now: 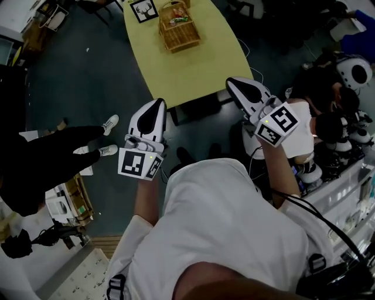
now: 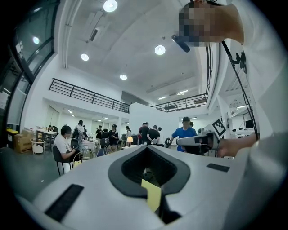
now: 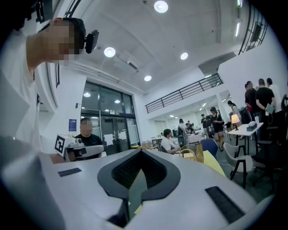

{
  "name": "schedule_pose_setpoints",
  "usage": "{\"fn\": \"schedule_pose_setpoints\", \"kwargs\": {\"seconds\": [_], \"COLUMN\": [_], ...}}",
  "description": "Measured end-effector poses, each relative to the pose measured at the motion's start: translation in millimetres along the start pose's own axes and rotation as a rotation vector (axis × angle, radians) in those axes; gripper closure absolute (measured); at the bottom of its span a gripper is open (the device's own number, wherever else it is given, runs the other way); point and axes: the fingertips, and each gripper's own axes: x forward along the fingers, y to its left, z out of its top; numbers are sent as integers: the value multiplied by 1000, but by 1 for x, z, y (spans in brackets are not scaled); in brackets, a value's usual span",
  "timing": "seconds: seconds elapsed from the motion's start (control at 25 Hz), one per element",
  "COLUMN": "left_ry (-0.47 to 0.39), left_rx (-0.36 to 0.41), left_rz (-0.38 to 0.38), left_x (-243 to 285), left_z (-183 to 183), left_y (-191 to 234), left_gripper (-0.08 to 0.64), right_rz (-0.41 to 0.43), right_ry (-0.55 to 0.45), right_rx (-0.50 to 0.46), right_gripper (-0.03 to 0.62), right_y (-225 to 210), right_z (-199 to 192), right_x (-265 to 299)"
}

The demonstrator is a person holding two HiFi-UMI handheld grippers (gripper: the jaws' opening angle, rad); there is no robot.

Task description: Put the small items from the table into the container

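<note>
The wicker basket (image 1: 180, 28) stands at the far end of the yellow-green table (image 1: 193, 70), with a red and green packet (image 1: 179, 19) lying inside it. No loose small items show on the tabletop. I hold both grippers level, in front of my chest and short of the table's near edge. My left gripper (image 1: 159, 103) is shut, nothing in it. My right gripper (image 1: 230, 82) is shut and empty too. The right gripper view shows the basket (image 3: 191, 155) and the table (image 3: 215, 164) ahead to the right.
A black-and-white marker card (image 1: 143, 10) lies on the table beside the basket. A person's dark sleeve (image 1: 47, 158) and white shoes (image 1: 109, 124) are on the floor side at left. Another person (image 1: 316, 126) sits close at right among white equipment (image 1: 354, 70).
</note>
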Motion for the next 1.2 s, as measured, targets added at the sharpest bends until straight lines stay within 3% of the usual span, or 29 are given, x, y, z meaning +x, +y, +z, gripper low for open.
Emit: {"fn": "schedule_pose_setpoints", "kwargs": {"seconds": [0.28,0.48,1.2], "left_ry": [-13,-37,-44], "left_rx": [-10,1,-25], "left_rz": [-66,-98,-99], "left_x": [-9,-26,-32], "left_z": [3,9,14], "left_y": [9,-1,7], "left_gripper": [552,552,552], "right_rz": [-3,-18,-1], "right_ry": [-3,-25,-23], "right_rx": [-56,-27,-6], "right_gripper": [577,577,577], "right_y": [33,49,56], "right_z": [2,4,16], "right_x": [17,13,22]}}
